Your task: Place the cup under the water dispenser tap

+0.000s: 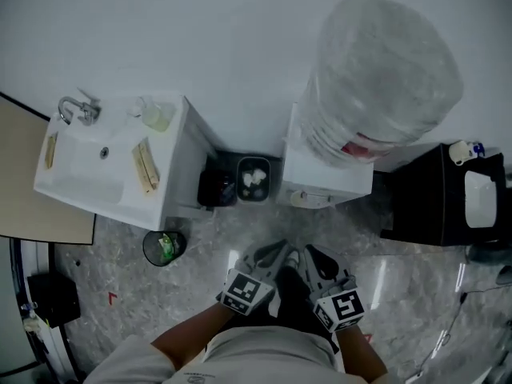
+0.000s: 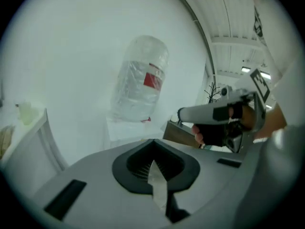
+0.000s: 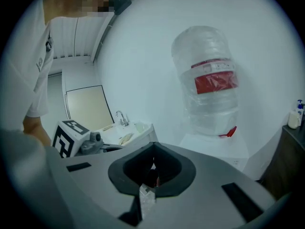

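**Plainly, both claws are closed and empty, and the cup is well apart on the sink**

Seen from the head view, the person stands on a grey marbled floor [image 1: 400, 294]. Both tools are held close in front of the body, low in the frame at 6 o'clock. The left claw [image 1: 276, 251] and the right claw [image 1: 314, 256] sit just beside each other, tips pointing towards 12 o'clock.

In the left gripper view, the left claw [image 2: 153, 162] has its jaws together with nothing between them. The right claw [image 2: 214, 113] shows at 3 o'clock, gripped by a hand [image 2: 209, 133]. In the right gripper view, the right claw [image 3: 152, 168] is likewise closed on nothing. The left tool's marker cube [image 3: 71, 137] shows at 9 o'clock.

The water dispenser [image 1: 328, 174] stands against the white wall at about 1 o'clock from the claws, apart from them. A large clear bottle [image 1: 384, 70] with a red label sits upside down on top. The tap is too small to make out.

What looks like the cup [image 1: 156, 114], pale and translucent, stands upright on the back corner of a white sink [image 1: 80, 178]. This is at about 10 o'clock, near the faucet [image 1: 76, 109] and well apart from both claws and the dispenser.

A small round waste bin [image 1: 164, 246] sits on the floor below the sink. A black cabinet [image 1: 432, 198] stands at 3 o'clock, beside the dispenser.
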{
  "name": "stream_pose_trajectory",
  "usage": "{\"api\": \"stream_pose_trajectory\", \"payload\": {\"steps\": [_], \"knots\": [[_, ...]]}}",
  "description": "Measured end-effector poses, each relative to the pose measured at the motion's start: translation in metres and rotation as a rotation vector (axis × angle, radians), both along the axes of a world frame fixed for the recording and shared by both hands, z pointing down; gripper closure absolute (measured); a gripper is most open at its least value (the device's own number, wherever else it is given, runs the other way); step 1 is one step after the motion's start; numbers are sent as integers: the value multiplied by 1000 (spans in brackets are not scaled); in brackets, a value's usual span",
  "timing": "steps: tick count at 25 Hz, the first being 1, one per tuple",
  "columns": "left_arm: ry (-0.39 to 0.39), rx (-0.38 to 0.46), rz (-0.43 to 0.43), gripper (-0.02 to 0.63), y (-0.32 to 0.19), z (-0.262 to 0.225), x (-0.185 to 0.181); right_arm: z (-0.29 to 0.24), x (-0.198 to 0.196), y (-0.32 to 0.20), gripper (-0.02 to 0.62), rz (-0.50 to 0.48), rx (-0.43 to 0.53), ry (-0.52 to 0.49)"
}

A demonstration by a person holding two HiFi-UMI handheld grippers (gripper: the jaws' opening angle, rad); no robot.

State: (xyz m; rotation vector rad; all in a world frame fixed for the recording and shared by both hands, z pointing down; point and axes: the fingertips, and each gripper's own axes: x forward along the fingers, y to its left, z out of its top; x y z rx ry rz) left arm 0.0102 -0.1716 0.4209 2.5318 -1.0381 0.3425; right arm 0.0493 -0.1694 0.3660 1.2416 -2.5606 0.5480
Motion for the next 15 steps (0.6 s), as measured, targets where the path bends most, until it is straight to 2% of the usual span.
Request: {"api": "stream_pose_trajectory", "payload": {"steps": [5, 15], "knots": [[42, 40, 0, 601, 14, -54, 4, -26, 1, 8, 581, 28, 33, 12], [35, 103, 13, 601, 35, -76, 3, -43, -1, 29, 581, 61, 56, 40]]}}
